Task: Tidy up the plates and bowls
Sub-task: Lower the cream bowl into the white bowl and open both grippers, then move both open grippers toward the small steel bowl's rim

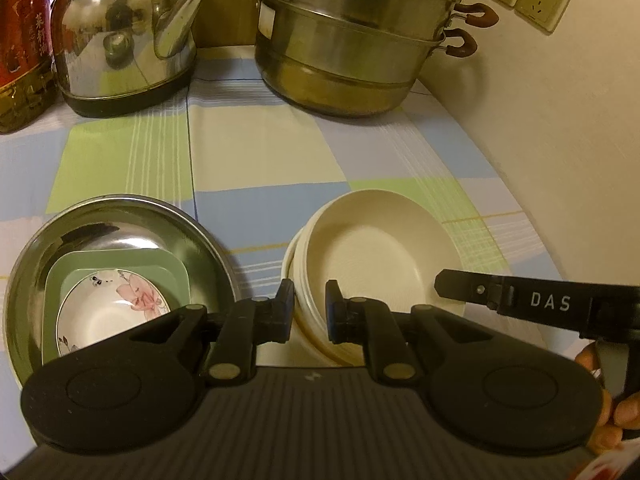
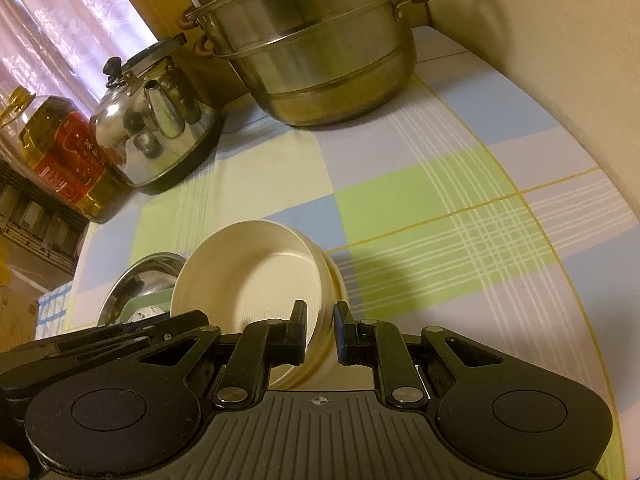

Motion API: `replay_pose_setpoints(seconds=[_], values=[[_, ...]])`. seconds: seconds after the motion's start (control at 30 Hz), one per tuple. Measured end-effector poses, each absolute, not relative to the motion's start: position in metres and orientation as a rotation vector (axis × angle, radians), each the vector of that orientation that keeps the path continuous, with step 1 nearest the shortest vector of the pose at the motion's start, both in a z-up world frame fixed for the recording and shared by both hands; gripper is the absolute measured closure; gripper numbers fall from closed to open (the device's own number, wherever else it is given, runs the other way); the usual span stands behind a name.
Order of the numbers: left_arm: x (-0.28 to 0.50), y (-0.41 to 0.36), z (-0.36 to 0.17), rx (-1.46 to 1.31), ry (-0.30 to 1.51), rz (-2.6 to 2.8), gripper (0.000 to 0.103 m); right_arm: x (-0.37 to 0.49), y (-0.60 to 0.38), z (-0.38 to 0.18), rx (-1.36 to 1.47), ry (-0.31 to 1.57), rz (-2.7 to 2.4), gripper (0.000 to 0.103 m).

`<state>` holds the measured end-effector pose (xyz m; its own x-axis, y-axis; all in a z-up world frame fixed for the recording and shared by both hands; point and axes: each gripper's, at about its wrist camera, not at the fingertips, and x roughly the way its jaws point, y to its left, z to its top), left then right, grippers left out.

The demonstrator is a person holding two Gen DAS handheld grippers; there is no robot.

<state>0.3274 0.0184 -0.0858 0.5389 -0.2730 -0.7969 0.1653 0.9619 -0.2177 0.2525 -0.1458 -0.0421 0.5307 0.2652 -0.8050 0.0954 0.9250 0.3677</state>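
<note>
- Checked cloth in blue, green and cream covers the surface (image 1: 280, 152), with a steel kettle (image 1: 124, 36) and a big steamer pot (image 1: 348, 40) at the back by the wall.
- Some sorting looks done: a flower bowl (image 1: 104, 312) sits in a green square dish (image 1: 120, 268), and both sit inside a steel basin (image 1: 120, 216).
- Just beside the basin is a stack of cream bowls (image 1: 372, 248). It is tipped up, not lying flat.
- I think this stack is the part of the job in hand, and it has no final spot yet.
- On the left gripper (image 1: 308, 310), the rim of the stack lies between the fingers. They look closed on it, one finger on each side.
- On the right gripper (image 2: 320, 330), the other edge of the stack lies between the fingers. A small gap shows by one finger, so I cannot tell if it grips.
</note>
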Motion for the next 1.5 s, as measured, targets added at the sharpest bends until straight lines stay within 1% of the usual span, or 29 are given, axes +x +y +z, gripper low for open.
replay_pose_setpoints(seconds=[0.13,0.2,0.27,0.5,0.6,0.67,0.77,1.0,1.07,1.5], values=[[0.324,0.018,-0.083,-0.123,0.961,-0.258,0.088,0.250,-0.145,-0.039,0.378,0.993,0.103,0.087],[0.323,0.020,-0.080,-0.129,0.954,-0.257,0.085,0.247,-0.147,-0.036,0.384,0.981,0.104,0.081],[0.320,0.022,-0.075,-0.139,0.945,-0.258,0.084,0.244,-0.148,-0.033,0.391,0.968,0.103,0.069],[0.295,0.032,-0.055,-0.161,0.911,-0.262,0.080,0.224,-0.153,-0.019,0.416,0.928,0.122,0.057],[0.279,0.037,-0.048,-0.156,0.901,-0.262,0.079,0.212,-0.156,-0.012,0.428,0.910,0.131,0.050],[0.268,0.041,-0.044,-0.144,0.897,-0.258,0.078,0.202,-0.158,-0.008,0.433,0.899,0.137,0.043],[0.248,0.048,-0.038,-0.133,0.896,-0.246,0.076,0.187,-0.163,-0.001,0.439,0.886,0.142,0.039],[0.201,0.061,-0.029,-0.129,0.893,-0.208,0.071,0.146,-0.166,0.009,0.441,0.881,0.173,0.032],[0.187,0.066,-0.028,-0.133,0.896,-0.195,0.068,0.135,-0.165,0.011,0.433,0.885,0.183,0.030],[0.112,0.077,-0.033,-0.169,0.936,-0.111,0.067,0.077,-0.154,0.004,0.378,0.956,0.240,0.027]])
